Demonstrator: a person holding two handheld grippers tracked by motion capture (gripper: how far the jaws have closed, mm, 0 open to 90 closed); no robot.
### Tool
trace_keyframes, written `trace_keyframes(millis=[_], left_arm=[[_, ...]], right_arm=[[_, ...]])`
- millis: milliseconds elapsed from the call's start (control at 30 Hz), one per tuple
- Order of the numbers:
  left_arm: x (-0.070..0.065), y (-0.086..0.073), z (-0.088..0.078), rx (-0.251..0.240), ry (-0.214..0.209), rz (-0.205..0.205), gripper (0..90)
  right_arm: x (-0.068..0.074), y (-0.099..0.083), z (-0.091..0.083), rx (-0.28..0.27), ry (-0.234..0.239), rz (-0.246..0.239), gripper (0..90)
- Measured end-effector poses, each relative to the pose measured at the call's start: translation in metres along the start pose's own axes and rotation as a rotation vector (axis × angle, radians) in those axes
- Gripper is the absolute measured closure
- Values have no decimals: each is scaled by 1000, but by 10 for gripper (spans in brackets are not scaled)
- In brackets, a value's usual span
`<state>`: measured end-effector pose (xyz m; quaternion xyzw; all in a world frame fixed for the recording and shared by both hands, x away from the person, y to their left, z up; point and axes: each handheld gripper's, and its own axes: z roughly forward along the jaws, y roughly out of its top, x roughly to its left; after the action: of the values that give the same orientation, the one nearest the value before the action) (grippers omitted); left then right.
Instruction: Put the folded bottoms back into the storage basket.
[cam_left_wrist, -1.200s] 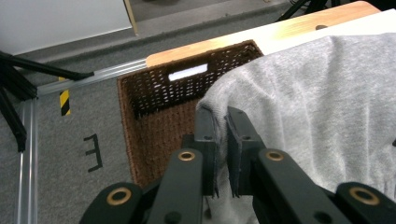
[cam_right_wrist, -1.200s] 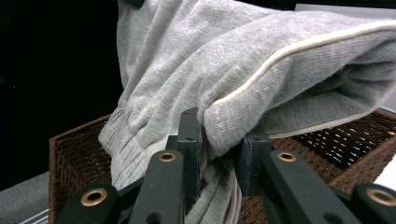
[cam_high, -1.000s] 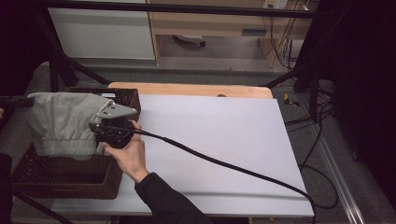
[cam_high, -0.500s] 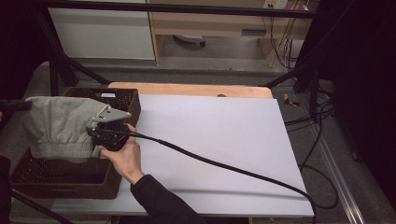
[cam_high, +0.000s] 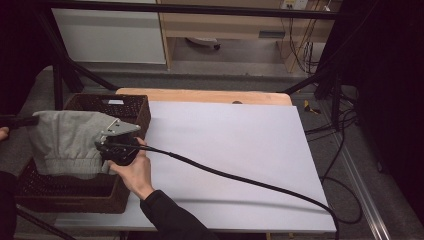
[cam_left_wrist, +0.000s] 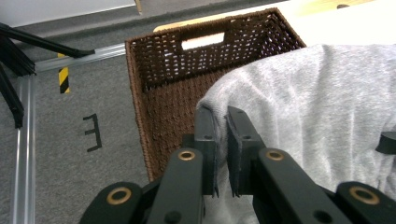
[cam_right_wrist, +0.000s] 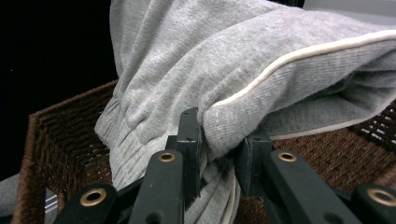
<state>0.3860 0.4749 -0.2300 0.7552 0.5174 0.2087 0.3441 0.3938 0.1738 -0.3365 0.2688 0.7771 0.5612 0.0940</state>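
grey garment (cam_high: 67, 142) hangs over the wicker basket (cam_high: 131, 103) at nine o'clock, my left gripper (cam_left_wrist: 223, 140) and right gripper (cam_right_wrist: 219, 149) both clamped on its edges; lowering it in remains.

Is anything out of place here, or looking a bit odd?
Nothing looks damaged or spilled. The one odd sight is the grey garment: it hangs bunched over the wicker basket instead of lying in it, pinched at one edge by the left gripper and at another by the right gripper.
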Motion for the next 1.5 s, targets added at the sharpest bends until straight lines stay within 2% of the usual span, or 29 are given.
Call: trace_keyframes(millis=[433, 533, 600, 667, 733, 800, 900, 1100, 1200, 1300, 1500], left_arm=[[1, -14, 23, 40, -19, -15, 837], [1, -16, 27, 58, -15, -28, 835], [1, -17, 29, 71, -10, -44, 830], [2, -19, 33, 71, 0, -77, 781], [3, -19, 35, 47, 9, -86, 690], [0, -18, 35, 27, 3, -89, 656], [-7, -16, 35, 1, -6, -60, 589], [-24, -16, 39, -15, -27, -32, 437], [-29, -16, 40, -27, -31, -31, 369], [-36, -15, 40, -36, -40, -22, 308], [-52, -14, 41, -55, -45, 14, 208]], right_arm=[[-8, -19, 10, 50, -18, 19, 742], [-8, -21, 12, 64, -30, 17, 735], [-8, -22, 13, 72, -39, 8, 697], [-10, -22, 14, 90, -54, -4, 525], [-12, -21, 14, 108, -87, -33, 361], [-15, -20, 11, 110, -120, -62, 271], [-20, -16, 2, 73, -124, -68, 217], [-25, -8, -15, 74, -97, -95, 144], [-27, -6, -26, 64, -74, -82, 119], [-31, -4, -35, 77, -57, -72, 95], [-41, -5, -53, 96, -58, -58, 82]])
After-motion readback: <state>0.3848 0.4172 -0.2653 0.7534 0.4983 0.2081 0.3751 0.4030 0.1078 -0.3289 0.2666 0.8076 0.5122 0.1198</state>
